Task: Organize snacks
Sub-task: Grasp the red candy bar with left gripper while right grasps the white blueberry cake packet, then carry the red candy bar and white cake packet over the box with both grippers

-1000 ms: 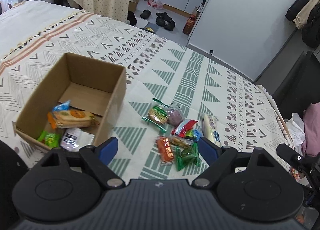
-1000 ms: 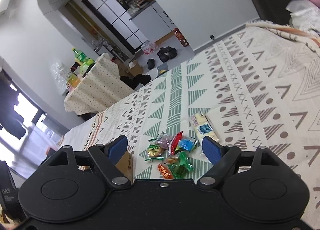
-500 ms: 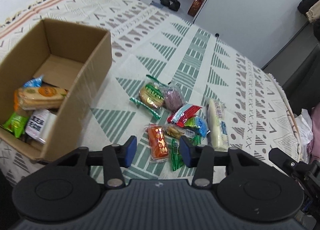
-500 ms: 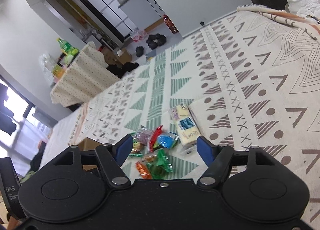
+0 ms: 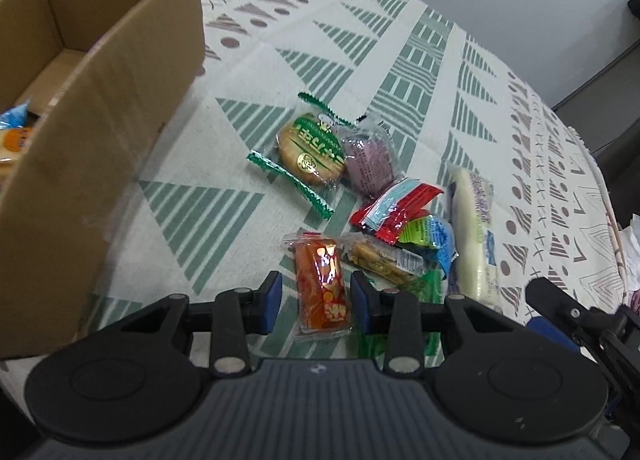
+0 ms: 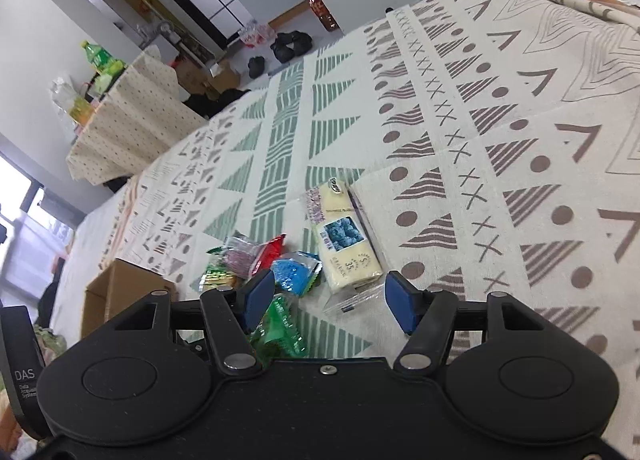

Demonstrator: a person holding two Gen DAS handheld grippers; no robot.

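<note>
My left gripper (image 5: 316, 296) straddles the orange snack packet (image 5: 322, 284), jaws parted, pads not yet pinching; it lies on the bedspread (image 5: 224, 215) right of the cardboard box (image 5: 100, 131). I should close squarely, avoiding the neighbouring peanut bar (image 5: 382, 260). My right gripper (image 6: 330, 300) hangs unclenched, empty.

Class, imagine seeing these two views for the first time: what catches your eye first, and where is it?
A bright heap of wrapped snacks on the patterned cloth, led by the orange packet lying between the fingers of the left hand-held gripper. The cardboard box looms at left. The right view shows a pale blueberry-print pack.
</note>
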